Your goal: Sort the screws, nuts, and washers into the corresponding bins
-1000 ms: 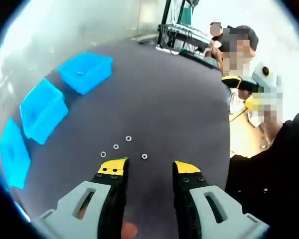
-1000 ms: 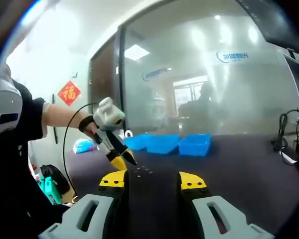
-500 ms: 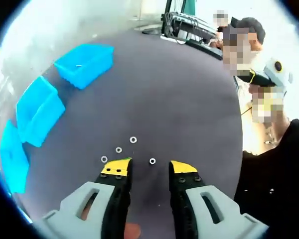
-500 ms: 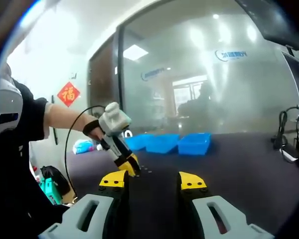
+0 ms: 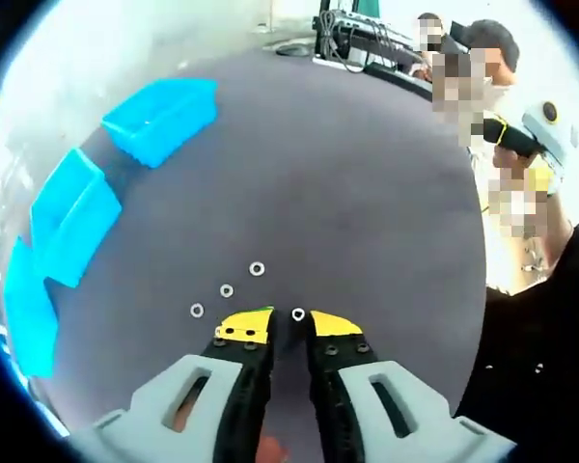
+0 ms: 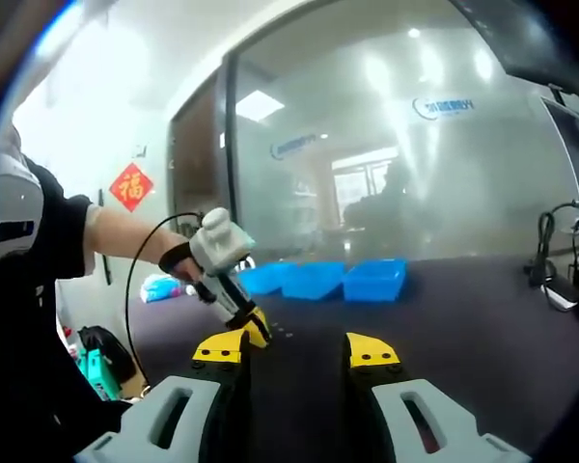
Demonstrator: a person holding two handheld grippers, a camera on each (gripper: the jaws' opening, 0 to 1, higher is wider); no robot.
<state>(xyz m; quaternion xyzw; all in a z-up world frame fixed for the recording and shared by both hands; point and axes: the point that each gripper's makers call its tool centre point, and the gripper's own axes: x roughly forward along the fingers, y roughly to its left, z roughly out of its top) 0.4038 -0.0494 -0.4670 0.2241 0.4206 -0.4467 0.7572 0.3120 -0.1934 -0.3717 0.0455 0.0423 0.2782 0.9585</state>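
- Worktop (image 5: 347,193): dark, round-looking surface; carries all the task items.
- Bins (image 5: 161,118): three blue bins stand in a row along the far-left edge in the left gripper view, well apart from the loose parts. One small item lies in the farthest bin; type cannot be told.
- Left hand-held gripper (image 5: 289,323): jaws drawn nearly together, low over the worktop, closing round one washer (image 5: 298,314) at the tips. Whether the pads touch it cannot be told.
- Right hand-held gripper (image 6: 295,349): jaws spread, holding nothing, raised and pointing across the worktop toward the bins.
- Remaining washers (image 5: 227,290): three lie just left of the left jaws, apart from one another.
- Step in hand, by judgement: picking the first washer.
- Next move calls for: a firm pinch on the thin ring, a clean lift, then carry to the washer bin.
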